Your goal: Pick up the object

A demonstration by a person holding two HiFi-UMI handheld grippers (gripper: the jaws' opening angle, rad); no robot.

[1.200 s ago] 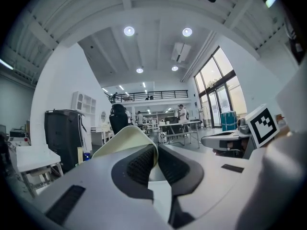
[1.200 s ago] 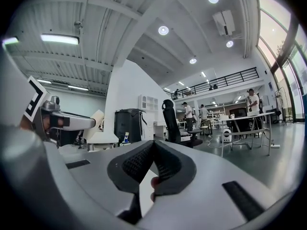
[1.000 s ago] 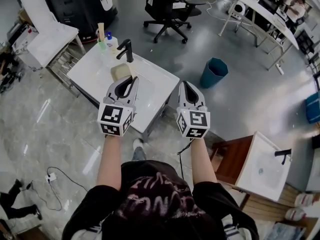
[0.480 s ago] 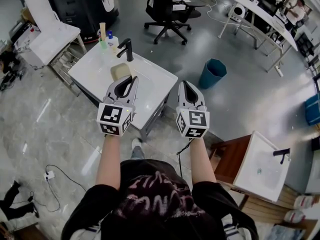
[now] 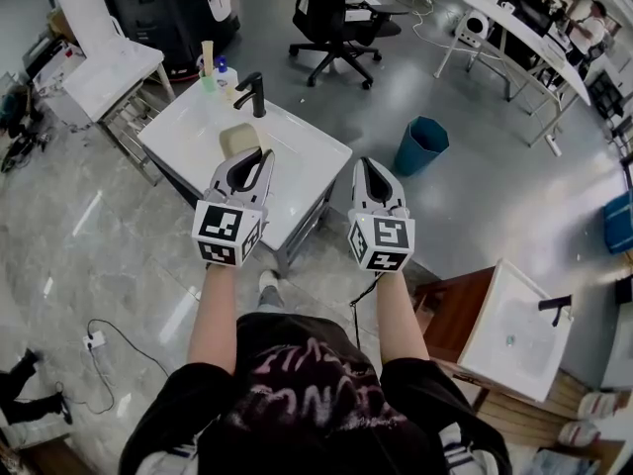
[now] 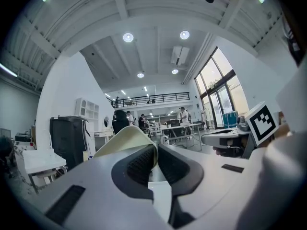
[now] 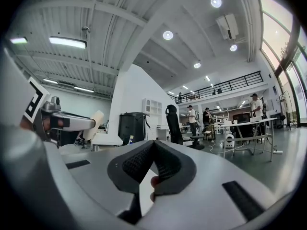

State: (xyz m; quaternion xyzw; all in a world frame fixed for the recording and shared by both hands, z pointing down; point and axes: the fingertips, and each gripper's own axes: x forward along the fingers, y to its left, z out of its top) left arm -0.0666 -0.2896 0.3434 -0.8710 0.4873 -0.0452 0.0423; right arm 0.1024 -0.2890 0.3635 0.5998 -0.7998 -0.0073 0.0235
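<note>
In the head view, a pale yellow pad [image 5: 237, 139] hangs above the white sink counter [image 5: 307, 156], and my left gripper [image 5: 262, 154] is shut on its edge. The left gripper view shows the pad [image 6: 125, 139] pinched between the dark ribbed pads of that gripper [image 6: 156, 148] and curling up to the left. My right gripper [image 5: 364, 164] is held level beside the left one, past the counter's right corner. Its jaws meet at the tips [image 7: 153, 143] with nothing between them. From the right gripper view, the left gripper [image 7: 67, 121] shows at the left with the pad [image 7: 97, 119] at its tip.
On the sink counter are a black faucet [image 5: 251, 93] and bottles [image 5: 212, 67] at its far corner. A teal bin [image 5: 423, 144] stands on the grey floor to the right, with an office chair [image 5: 336, 18] behind. A second sink on a wooden cabinet [image 5: 514, 327] is at lower right.
Both grippers stay side by side with the pad still in the left one. The counter and floor below have slid slightly in the view as the person shifts.
</note>
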